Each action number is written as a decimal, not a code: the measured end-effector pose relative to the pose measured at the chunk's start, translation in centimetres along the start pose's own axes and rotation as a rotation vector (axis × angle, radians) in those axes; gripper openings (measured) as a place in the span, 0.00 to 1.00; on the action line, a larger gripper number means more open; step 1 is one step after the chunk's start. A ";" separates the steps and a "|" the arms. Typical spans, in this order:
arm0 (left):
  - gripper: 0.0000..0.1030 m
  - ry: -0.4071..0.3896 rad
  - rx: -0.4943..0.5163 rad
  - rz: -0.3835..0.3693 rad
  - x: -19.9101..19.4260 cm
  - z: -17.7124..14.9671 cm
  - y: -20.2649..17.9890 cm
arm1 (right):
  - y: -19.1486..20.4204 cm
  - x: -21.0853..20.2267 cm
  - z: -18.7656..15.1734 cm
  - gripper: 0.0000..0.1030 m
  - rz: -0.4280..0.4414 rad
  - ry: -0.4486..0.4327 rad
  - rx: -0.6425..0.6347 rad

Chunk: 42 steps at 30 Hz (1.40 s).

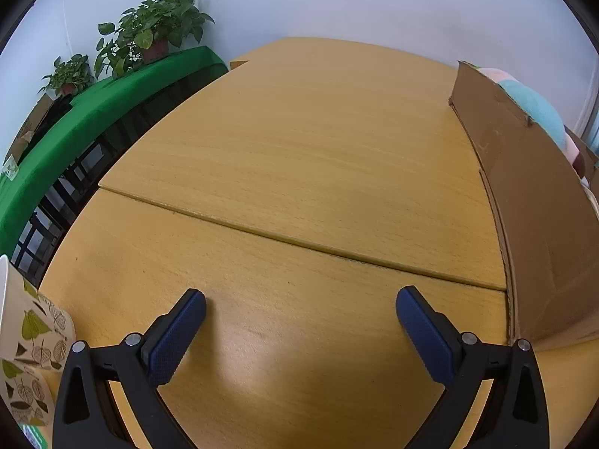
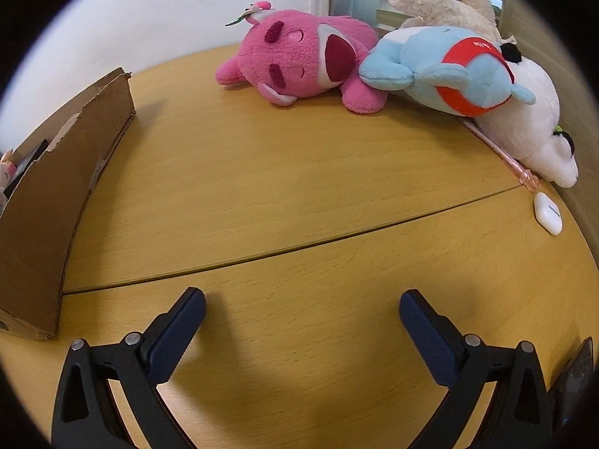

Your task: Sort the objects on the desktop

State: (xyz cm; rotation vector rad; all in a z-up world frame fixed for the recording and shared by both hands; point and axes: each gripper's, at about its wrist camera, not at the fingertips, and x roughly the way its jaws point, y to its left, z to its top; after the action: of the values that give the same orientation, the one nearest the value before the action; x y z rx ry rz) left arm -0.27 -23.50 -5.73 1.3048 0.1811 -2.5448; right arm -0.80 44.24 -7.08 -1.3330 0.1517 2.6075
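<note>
Both tools, left tool [image 1: 300, 299] and right tool [image 2: 302, 301], spread wide, empty, over desk [image 2: 299, 187].

Small white lettering on the red band of the blue plush toy [image 2: 449, 71], too blurred to read, perhaps "Mia"

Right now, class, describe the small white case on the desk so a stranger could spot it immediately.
Find the row of plush toys along the wooden desk's far right edge. Below the white plush, past a pink pen's tip, lies the white case. It alone is hard, smooth and pebble-shaped.
</note>
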 end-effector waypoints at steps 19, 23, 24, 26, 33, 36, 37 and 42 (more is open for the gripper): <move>1.00 0.001 -0.014 0.009 0.7 1.0 0.9 | -1.4 0.0 0.3 1.00 0.007 0.000 -0.013; 1.00 0.001 -0.014 0.009 0.7 1.0 0.9 | -1.4 0.0 0.3 1.00 0.007 0.000 -0.014; 1.00 0.001 -0.014 0.009 0.7 1.0 0.9 | -1.4 0.0 0.3 1.00 0.008 0.000 -0.015; 1.00 0.001 -0.015 0.009 0.7 1.0 0.9 | -1.4 0.1 0.3 1.00 0.008 0.000 -0.015; 1.00 0.001 -0.015 0.010 0.7 1.0 0.8 | -1.4 0.1 0.3 1.00 0.010 -0.001 -0.018; 1.00 0.001 -0.015 0.010 0.7 1.0 0.8 | -1.4 0.1 0.3 1.00 0.010 -0.001 -0.018; 1.00 0.001 -0.015 0.010 0.7 1.0 0.8 | -1.4 0.1 0.3 1.00 0.010 -0.001 -0.018; 1.00 0.001 -0.015 0.010 0.7 1.0 0.9 | -1.5 0.0 0.3 1.00 0.011 -0.001 -0.019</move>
State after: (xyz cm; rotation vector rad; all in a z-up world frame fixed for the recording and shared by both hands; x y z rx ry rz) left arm -1.13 -24.68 -5.70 1.2985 0.1933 -2.5297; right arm -0.70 45.72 -6.94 -1.3410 0.1348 2.6246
